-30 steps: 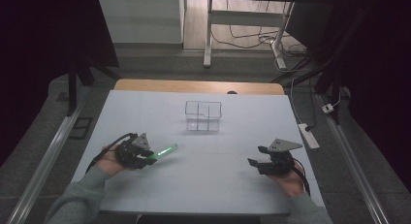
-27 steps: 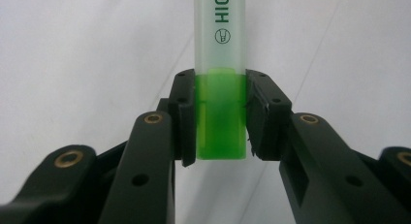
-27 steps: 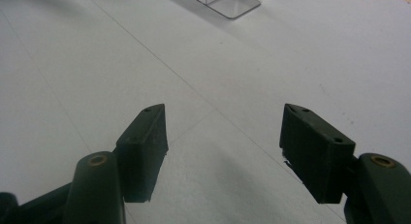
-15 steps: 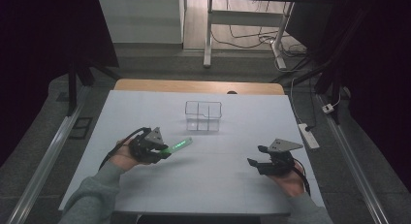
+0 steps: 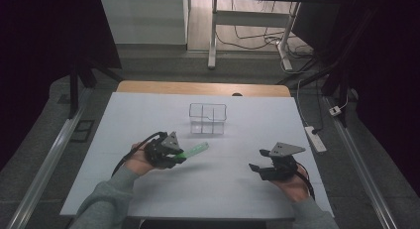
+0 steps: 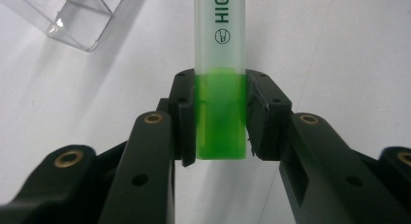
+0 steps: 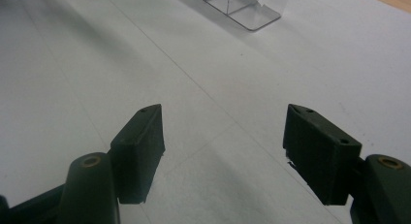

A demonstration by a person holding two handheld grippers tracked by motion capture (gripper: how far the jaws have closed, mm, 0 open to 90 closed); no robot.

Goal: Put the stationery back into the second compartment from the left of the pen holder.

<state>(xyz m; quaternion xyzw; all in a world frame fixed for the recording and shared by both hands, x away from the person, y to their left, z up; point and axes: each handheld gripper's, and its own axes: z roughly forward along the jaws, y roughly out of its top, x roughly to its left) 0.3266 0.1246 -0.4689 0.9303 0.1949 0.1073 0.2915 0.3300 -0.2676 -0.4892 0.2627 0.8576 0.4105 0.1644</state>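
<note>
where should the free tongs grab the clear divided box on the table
Grip one outer wall of the clear divided box at its open top rim, coming straight down from above with one jaw inside a compartment and one outside. It stands upright and open-topped with thin walls, and looks too wide to span whole. The open right tongs are free.

Highlighter (image 6: 219, 83): bright green end, translucent frosted-white barrel printed with dark green lettering. Left gripper (image 5: 179, 155) and right gripper (image 5: 257, 169): black, brass-coloured rivets; the right one carries a grey plate. Organiser (image 5: 208, 118) beyond the highlighter: clear, colourless. Table (image 5: 237, 189) under it: plain white; its far edge appears light wood. Sleeves (image 5: 106, 204): grey-green.
</note>
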